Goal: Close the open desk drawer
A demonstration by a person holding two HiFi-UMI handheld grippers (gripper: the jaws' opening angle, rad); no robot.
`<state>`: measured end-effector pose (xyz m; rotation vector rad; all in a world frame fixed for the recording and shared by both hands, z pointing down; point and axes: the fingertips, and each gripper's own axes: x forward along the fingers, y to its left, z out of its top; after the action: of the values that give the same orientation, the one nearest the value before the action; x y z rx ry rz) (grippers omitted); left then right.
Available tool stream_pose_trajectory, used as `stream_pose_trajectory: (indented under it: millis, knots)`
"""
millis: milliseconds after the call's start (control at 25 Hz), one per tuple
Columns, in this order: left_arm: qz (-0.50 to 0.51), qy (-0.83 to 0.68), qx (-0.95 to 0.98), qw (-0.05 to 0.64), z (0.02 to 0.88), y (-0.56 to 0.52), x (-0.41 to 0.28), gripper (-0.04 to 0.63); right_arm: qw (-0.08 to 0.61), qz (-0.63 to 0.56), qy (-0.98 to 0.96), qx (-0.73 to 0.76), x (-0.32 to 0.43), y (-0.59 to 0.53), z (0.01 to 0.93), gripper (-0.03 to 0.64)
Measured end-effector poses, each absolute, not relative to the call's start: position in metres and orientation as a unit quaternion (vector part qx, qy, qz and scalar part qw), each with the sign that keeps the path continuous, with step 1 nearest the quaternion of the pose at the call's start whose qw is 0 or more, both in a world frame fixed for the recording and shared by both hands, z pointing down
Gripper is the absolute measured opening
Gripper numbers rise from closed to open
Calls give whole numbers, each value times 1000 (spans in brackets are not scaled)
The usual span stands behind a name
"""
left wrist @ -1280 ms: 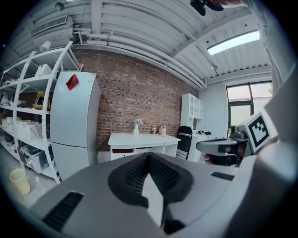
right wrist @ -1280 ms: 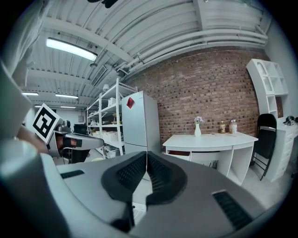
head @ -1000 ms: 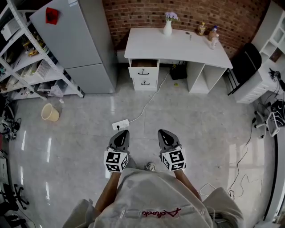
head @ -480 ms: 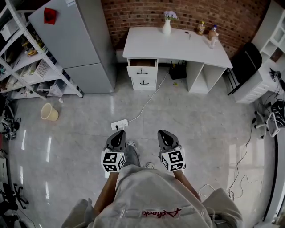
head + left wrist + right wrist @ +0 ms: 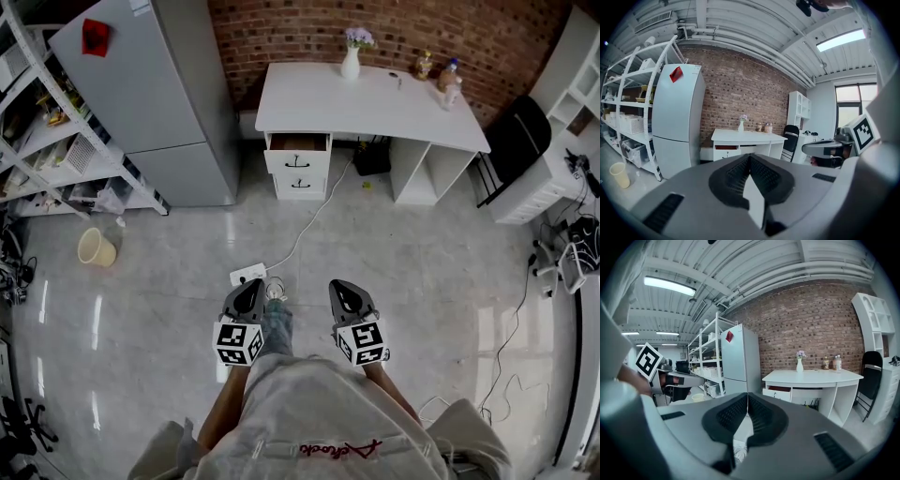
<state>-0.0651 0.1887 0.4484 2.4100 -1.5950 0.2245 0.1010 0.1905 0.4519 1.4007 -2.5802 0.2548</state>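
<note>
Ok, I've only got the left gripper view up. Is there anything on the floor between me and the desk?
Observer: Yes. In the head view a white power strip lies on the floor just beyond the left gripper, and its cable runs to the desk.
Operator: Is the right gripper carrying anything?
Observer: No. The right gripper view shows the right gripper with its jaws together and nothing between them.
Operator: What's under the open drawer?
Observer: One lower drawer, shut, directly below the open top drawer.
</note>
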Motion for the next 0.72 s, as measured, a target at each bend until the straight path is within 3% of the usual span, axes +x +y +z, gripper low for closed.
stream_pose_trajectory:
  millis: [720]
  knots:
    - [78, -516, 838, 157, 463, 20, -114, 12, 137, 97, -859, 483, 41, 19, 457, 18]
